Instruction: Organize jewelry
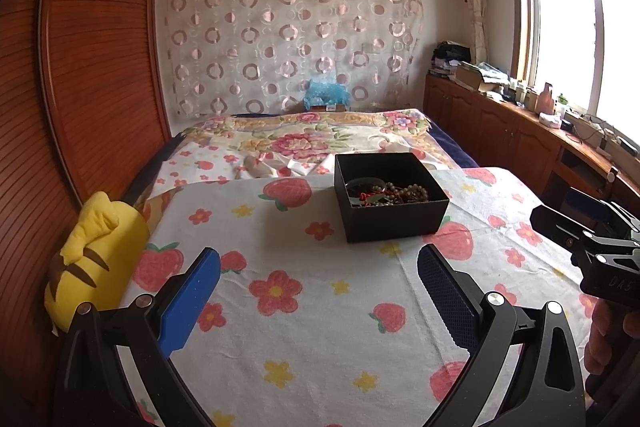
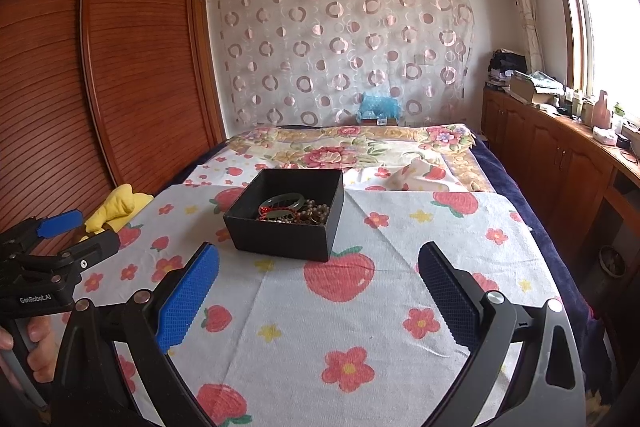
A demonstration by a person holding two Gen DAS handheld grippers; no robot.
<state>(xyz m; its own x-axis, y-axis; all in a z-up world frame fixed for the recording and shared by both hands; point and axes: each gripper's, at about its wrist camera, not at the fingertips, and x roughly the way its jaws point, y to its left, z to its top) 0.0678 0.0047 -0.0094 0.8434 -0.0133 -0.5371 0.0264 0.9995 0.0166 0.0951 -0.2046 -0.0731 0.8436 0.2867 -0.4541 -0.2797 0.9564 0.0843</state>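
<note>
A black open box [image 1: 394,219] [image 2: 280,235] stands on a strawberry-print cloth [image 1: 320,327] [image 2: 360,307] spread over the bed. Inside lie jewelry pieces: a green bangle [image 2: 280,200], brown bead strings [image 1: 412,194] [image 2: 312,213] and a red cord [image 1: 366,197]. My left gripper [image 1: 320,273] is open, a short way in front of the box, nothing between its fingers. My right gripper [image 2: 318,273] is open too, just short of the box's near right corner. Each gripper shows at the edge of the other's view, held by a hand.
A yellow plush toy [image 1: 94,259] [image 2: 116,209] lies at the cloth's left edge beside a wooden wardrobe [image 1: 80,67]. A floral blanket [image 1: 304,139] covers the far bed. Wooden cabinets [image 1: 520,139] with clutter run under the window on the right.
</note>
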